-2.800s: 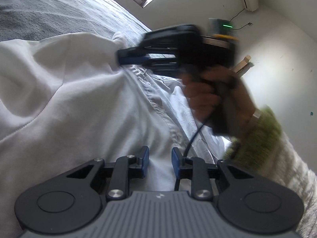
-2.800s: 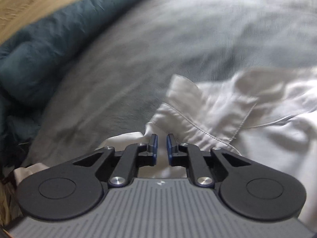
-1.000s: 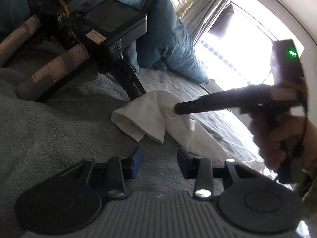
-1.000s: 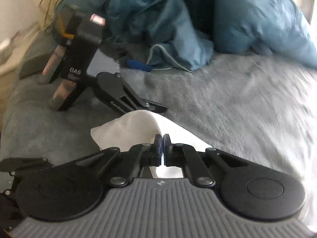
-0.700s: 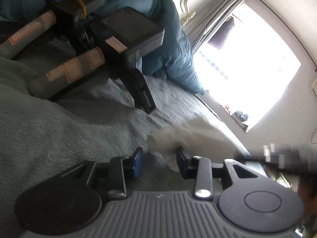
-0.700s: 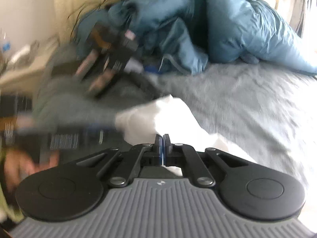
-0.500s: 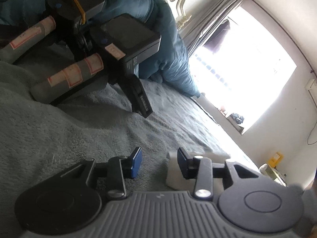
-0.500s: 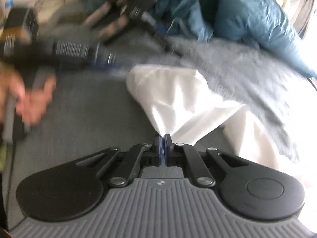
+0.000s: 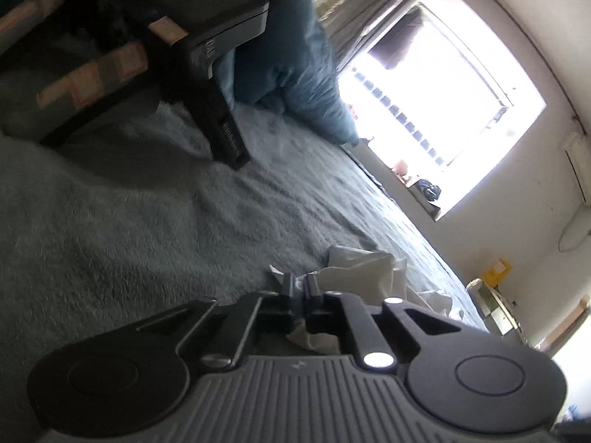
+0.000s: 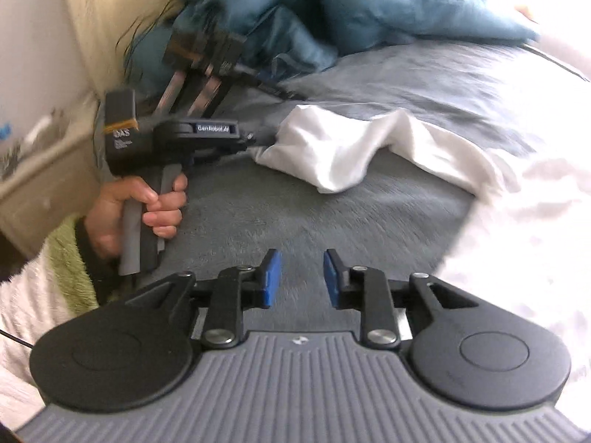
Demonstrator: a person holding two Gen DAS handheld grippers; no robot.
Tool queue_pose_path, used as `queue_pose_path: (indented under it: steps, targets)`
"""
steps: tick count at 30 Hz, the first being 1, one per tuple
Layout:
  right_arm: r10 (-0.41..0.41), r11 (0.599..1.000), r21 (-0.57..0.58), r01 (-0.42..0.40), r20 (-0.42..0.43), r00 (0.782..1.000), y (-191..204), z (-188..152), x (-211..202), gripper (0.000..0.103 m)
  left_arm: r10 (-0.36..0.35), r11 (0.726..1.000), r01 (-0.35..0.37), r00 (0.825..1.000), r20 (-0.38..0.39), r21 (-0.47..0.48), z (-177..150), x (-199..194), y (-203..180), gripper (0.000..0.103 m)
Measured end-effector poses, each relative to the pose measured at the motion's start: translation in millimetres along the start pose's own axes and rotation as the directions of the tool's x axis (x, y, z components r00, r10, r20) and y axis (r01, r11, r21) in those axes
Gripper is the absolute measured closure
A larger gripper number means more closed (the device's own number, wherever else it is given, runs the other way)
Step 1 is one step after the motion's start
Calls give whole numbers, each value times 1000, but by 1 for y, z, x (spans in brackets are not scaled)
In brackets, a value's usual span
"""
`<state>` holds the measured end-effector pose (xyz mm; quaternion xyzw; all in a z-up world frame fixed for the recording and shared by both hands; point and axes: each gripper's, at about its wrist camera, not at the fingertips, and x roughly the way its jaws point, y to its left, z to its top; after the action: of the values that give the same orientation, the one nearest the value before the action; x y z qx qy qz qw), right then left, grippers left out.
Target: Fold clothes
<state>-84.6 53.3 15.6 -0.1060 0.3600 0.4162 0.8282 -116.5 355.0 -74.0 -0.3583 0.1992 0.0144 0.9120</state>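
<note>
A white shirt (image 10: 343,147) lies stretched across the grey blanket (image 10: 295,206), its long sleeve running from the bright right side toward the left. My left gripper (image 10: 248,144), held in a hand (image 10: 147,199), is shut on the sleeve's end. In the left wrist view the left gripper (image 9: 300,288) pinches bunched white cloth (image 9: 362,269) between its closed fingers. My right gripper (image 10: 301,277) hovers over bare blanket short of the shirt. Its jaws are opening, with nothing between the blue pads (image 10: 271,277).
Spare black grippers (image 10: 203,74) with taped handles lie at the head of the bed, seen close in the left wrist view as black grippers (image 9: 207,44). A crumpled blue duvet (image 10: 332,11) is piled behind them. A bright window (image 9: 436,85) is beyond the bed's far edge.
My right gripper let go of the white sleeve, opened and swung back away from it. My left gripper closed on the sleeve's end, which now lies on the blanket.
</note>
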Motion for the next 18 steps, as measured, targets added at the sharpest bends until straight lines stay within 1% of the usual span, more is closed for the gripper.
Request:
queue_pose_path:
  steps: [2, 5, 7, 9, 10, 11, 12, 13, 15, 17, 18]
  targets:
    - [-27, 998, 51, 26, 22, 999, -5, -11, -16, 78, 13, 1000, -14, 1000, 22, 27, 8, -9, -9, 100]
    - [-49, 989, 139, 44, 32, 998, -19, -23, -32, 77, -3, 988, -12, 995, 100, 154, 34, -38, -40, 101]
    - [-58, 980, 195, 50, 34, 998, -29, -31, -39, 76, -30, 956, -23, 984, 177, 293, 51, -66, -72, 100]
    - [-60, 967, 249, 49, 38, 997, -39, -36, -42, 75, -67, 908, -36, 971, 228, 418, 65, -92, -101, 100]
    - [-59, 960, 275, 46, 39, 997, -44, -39, -43, 75, -87, 881, -38, 967, 240, 472, 68, -103, -114, 100]
    - [-59, 956, 289, 45, 41, 997, -47, -41, -43, 75, -103, 847, -43, 964, 243, 531, 69, -111, -126, 100]
    - [-59, 952, 303, 43, 43, 997, -50, -44, -43, 74, -108, 807, -57, 964, 241, 588, 68, -117, -136, 100]
    - [-59, 948, 317, 42, 44, 997, -53, -46, -43, 74, -97, 766, -82, 966, 241, 637, 66, -121, -143, 100]
    - [-59, 942, 332, 39, 52, 997, -56, -49, -44, 73, -67, 671, -145, 965, 254, 727, 54, -125, -151, 100]
    - [-54, 938, 346, 30, 60, 997, -59, -52, -45, 73, -34, 562, -199, 964, 262, 803, 35, -124, -156, 100]
    - [-51, 935, 352, 27, 61, 997, -60, -52, -45, 72, -5, 529, -223, 964, 266, 819, 30, -118, -157, 100]
